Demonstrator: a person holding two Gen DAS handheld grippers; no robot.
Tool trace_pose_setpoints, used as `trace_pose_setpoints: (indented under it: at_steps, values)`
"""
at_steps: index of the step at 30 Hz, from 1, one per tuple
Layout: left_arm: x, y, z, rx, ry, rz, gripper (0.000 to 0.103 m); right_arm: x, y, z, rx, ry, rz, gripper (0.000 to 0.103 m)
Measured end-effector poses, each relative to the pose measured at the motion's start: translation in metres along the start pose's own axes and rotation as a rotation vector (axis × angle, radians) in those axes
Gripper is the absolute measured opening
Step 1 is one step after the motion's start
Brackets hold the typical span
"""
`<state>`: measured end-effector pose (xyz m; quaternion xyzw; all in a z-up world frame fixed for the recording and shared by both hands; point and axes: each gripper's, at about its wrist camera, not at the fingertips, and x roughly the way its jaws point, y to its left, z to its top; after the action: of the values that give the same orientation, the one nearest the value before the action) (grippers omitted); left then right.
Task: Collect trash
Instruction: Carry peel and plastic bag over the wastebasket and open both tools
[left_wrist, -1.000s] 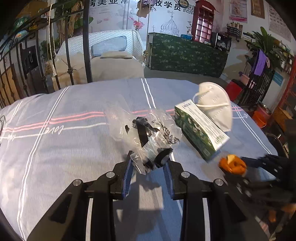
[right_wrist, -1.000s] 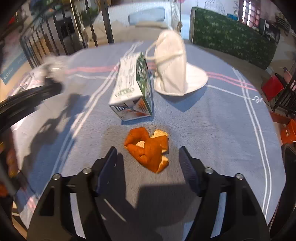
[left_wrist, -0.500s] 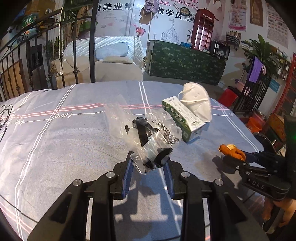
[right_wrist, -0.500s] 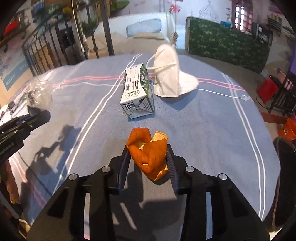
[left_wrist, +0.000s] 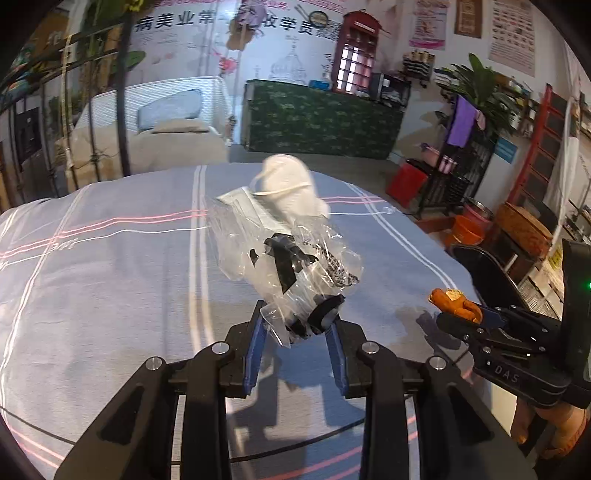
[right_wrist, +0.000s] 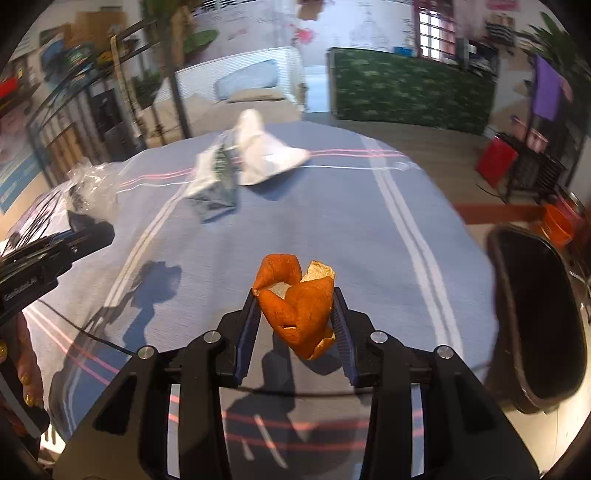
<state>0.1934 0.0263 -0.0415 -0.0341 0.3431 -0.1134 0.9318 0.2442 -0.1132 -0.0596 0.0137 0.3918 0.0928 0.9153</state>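
Partly wrapper-hidden milk carton (left_wrist: 240, 199)

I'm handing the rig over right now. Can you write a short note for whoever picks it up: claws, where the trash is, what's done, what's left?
Left claw: shut on the crumpled clear plastic wrapper, lifted off the table.
Right claw: shut on the orange peel, held above the blue tablecloth.
Black bin: past the table's right edge, close to the right claw.
Still on the table: the green and white carton and, against it, the white face mask, at the far side.
Done: two pieces picked up. Left: drop both into the bin, then fetch the carton and mask.
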Motion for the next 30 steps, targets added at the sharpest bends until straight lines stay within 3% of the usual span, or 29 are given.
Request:
trace_pose_setpoints:
  at_steps: [12, 24, 25, 27, 29, 30]
  values:
    - [0.041, -0.086, 0.003, 0.111, 0.062, -0.167, 0.031, -0.018, -0.127, -0.008, 0.167, -0.025, -0.197, 0.039]
    - [0.068, -0.158, 0.005, 0.211, 0.111, -0.263, 0.031, 0.020, -0.232, -0.019, 0.345, 0.056, -0.319, 0.040]
    - [0.069, -0.164, 0.006, 0.220, 0.109, -0.270, 0.031, 0.021, -0.237, -0.021, 0.354, 0.058, -0.335, 0.043]
    - [0.070, -0.175, 0.007, 0.246, 0.102, -0.284, 0.031, 0.021, -0.244, -0.026, 0.374, 0.057, -0.349, 0.061]
    - [0.074, -0.184, 0.008, 0.265, 0.108, -0.296, 0.031, 0.017, -0.247, -0.031, 0.380, 0.042, -0.344, 0.071]
    - [0.077, -0.189, 0.008, 0.273, 0.115, -0.304, 0.031, 0.014, -0.246, -0.033, 0.381, 0.040, -0.347, 0.072]
